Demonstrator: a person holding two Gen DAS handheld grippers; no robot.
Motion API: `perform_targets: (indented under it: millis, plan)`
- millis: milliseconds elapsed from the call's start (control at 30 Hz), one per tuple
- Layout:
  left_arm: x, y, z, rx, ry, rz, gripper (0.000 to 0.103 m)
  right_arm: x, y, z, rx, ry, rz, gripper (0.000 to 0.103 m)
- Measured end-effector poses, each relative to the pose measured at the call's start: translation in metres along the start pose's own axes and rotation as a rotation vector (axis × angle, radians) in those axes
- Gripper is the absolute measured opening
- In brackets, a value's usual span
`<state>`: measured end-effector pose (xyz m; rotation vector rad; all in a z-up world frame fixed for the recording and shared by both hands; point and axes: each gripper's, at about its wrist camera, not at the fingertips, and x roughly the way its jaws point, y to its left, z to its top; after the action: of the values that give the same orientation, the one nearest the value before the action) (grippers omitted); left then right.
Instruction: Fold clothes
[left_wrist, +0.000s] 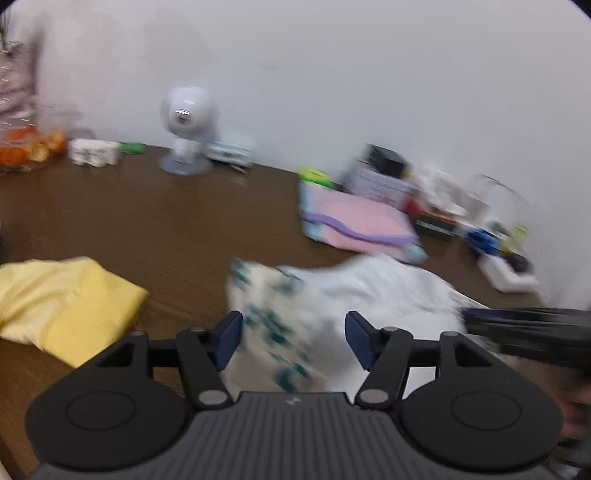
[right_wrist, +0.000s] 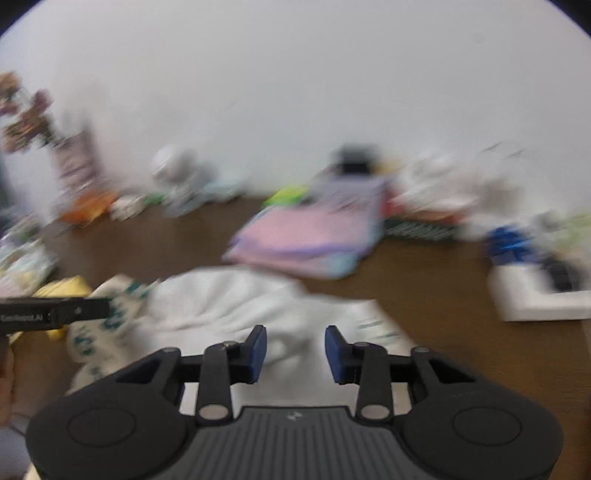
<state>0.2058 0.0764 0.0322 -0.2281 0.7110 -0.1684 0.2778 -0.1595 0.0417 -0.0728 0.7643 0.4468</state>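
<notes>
A crumpled white garment with teal print (left_wrist: 332, 295) lies on the brown table (left_wrist: 166, 221), just ahead of and under both grippers. My left gripper (left_wrist: 293, 325) is open over its printed left part, and no cloth is pinched between the blue pads (left_wrist: 231, 339). In the right wrist view the same garment (right_wrist: 229, 302) spreads below my right gripper (right_wrist: 295, 339), whose jaws stand a little apart with nothing clamped. The other gripper's black body (left_wrist: 535, 332) enters from the right in the left wrist view. The picture is blurred.
A yellow cloth (left_wrist: 74, 302) lies to the left of the garment. A folded pink and lilac stack (left_wrist: 362, 221) sits behind it. Along the wall stand a white fan (left_wrist: 186, 129), a fruit bowl (left_wrist: 26, 147), boxes, and a white tray (right_wrist: 535, 299) at the right.
</notes>
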Motion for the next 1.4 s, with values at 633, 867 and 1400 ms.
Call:
perform_targets:
  millis: [633, 867, 1400]
  plan:
    - [-0.111, -0.064, -0.151, 0.217, 0.169, -0.182, 0.07, -0.033, -0.083, -0.035, 0.36, -0.006, -0.077, 0.014]
    - [-0.116, -0.064, -0.164, 0.267, 0.186, -0.119, 0.066, -0.085, -0.028, -0.008, 0.081, -0.187, -0.265, 0.004]
    - [-0.148, 0.023, -0.12, 0.097, 0.031, 0.034, 0.075, -0.203, 0.171, -0.191, -0.361, 0.044, 0.278, 0.04]
